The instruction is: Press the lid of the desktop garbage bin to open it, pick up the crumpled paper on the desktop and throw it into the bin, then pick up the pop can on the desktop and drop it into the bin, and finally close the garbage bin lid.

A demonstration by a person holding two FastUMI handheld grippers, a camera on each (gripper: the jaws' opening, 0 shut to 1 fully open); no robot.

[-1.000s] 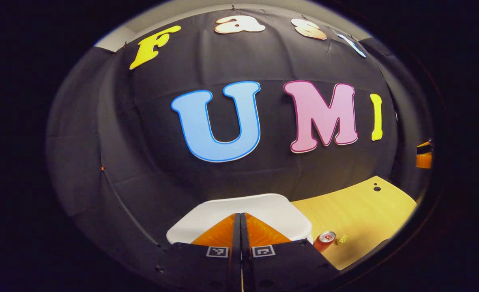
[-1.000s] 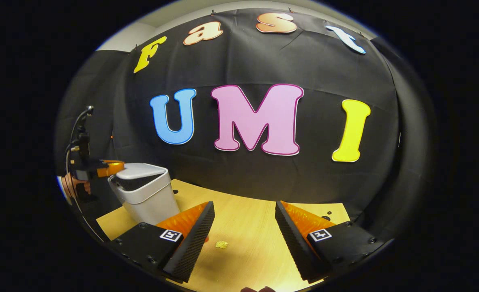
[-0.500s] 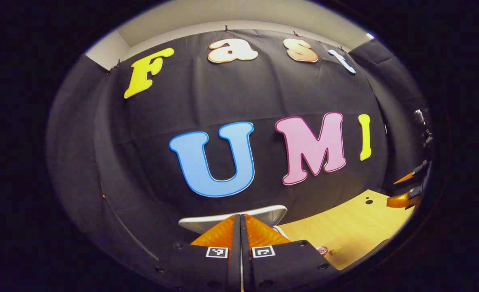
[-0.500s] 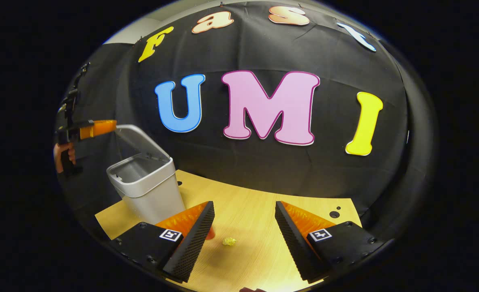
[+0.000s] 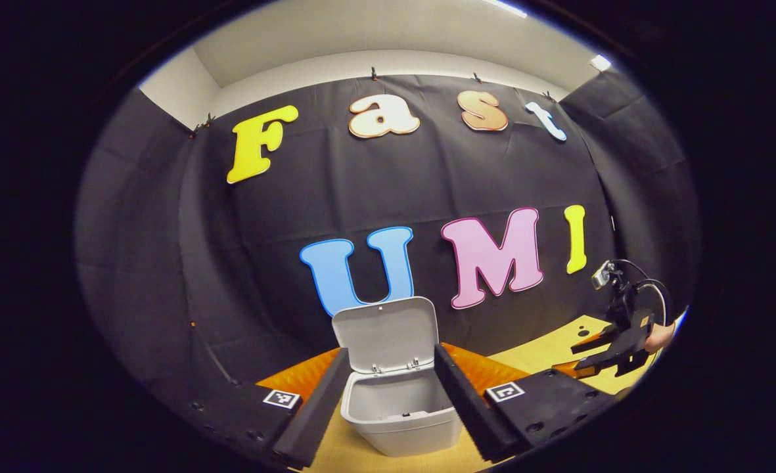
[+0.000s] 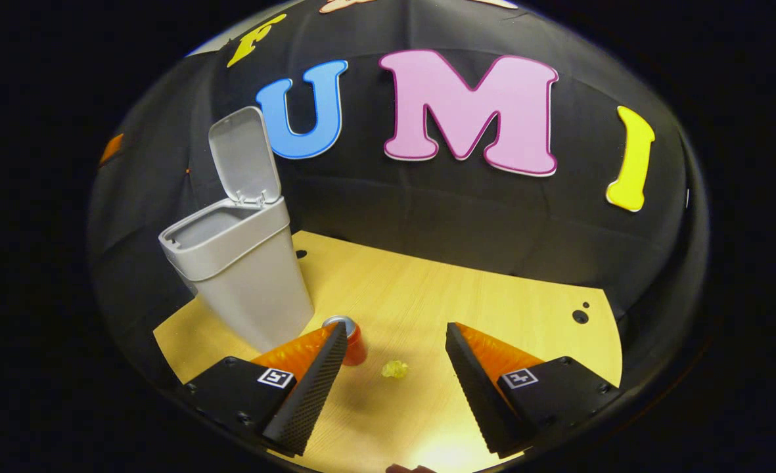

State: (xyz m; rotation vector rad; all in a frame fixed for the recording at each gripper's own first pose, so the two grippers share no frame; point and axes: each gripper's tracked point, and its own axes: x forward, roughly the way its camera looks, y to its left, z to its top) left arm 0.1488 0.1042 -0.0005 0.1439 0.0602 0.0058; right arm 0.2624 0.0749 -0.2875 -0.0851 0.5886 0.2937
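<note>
On the desk, pop can stands upright beside bin.

a: in the right gripper view, the pop can is half hidden behind one finger of the right gripper, so just its top and a strip of its side show.

b: and the crumpled paper is too small to make out any folds (just a yellowish speck). the garbage bin has its base cut off in the left gripper view.
</note>
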